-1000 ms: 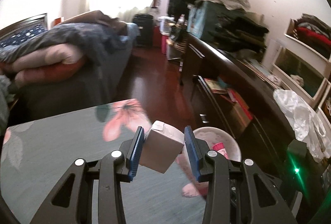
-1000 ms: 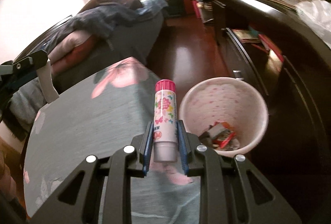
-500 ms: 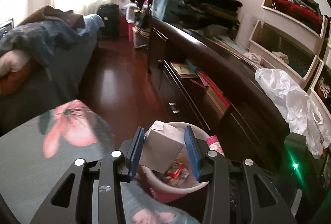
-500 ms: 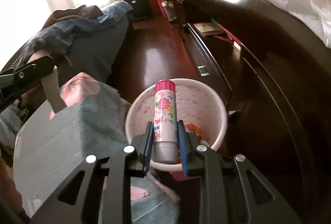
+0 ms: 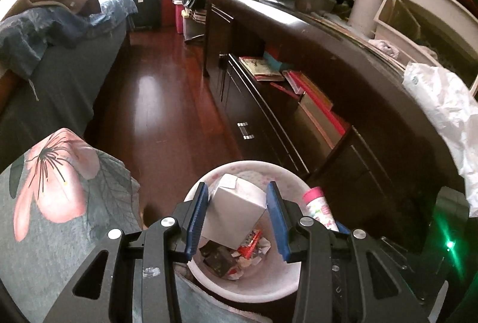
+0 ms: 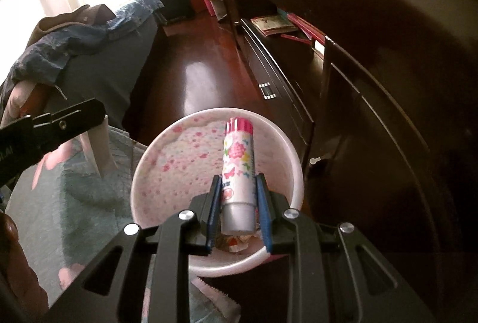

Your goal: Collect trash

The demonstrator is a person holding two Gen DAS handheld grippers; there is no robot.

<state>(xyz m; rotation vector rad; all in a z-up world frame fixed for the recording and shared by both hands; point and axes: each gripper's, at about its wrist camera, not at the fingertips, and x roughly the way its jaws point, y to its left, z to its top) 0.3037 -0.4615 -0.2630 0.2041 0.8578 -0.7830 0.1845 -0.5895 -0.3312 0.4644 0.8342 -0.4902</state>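
A white bin with pink flower print [image 5: 248,290] [image 6: 167,161] stands on the floor beside the table and holds several wrappers. My left gripper [image 5: 236,211] is shut on a white box [image 5: 234,212] and holds it tilted over the bin's mouth. My right gripper [image 6: 237,196] is shut on a white tube with a pink cap [image 6: 238,170] and holds it over the bin, cap pointing away. The tube also shows in the left wrist view [image 5: 318,208] at the bin's right rim. The left gripper's body [image 6: 44,126] shows at the left of the right wrist view.
A grey tablecloth with pink flowers [image 5: 50,203] [image 6: 89,191] covers the table left of the bin. A long dark cabinet [image 5: 298,102] runs along the right, with books on its shelf. A bed [image 5: 59,54] stands at the left across a red wood floor [image 5: 155,102].
Both grippers have moved right from over the table to over the bin, each still holding its item. The right gripper has come closer to the bin.
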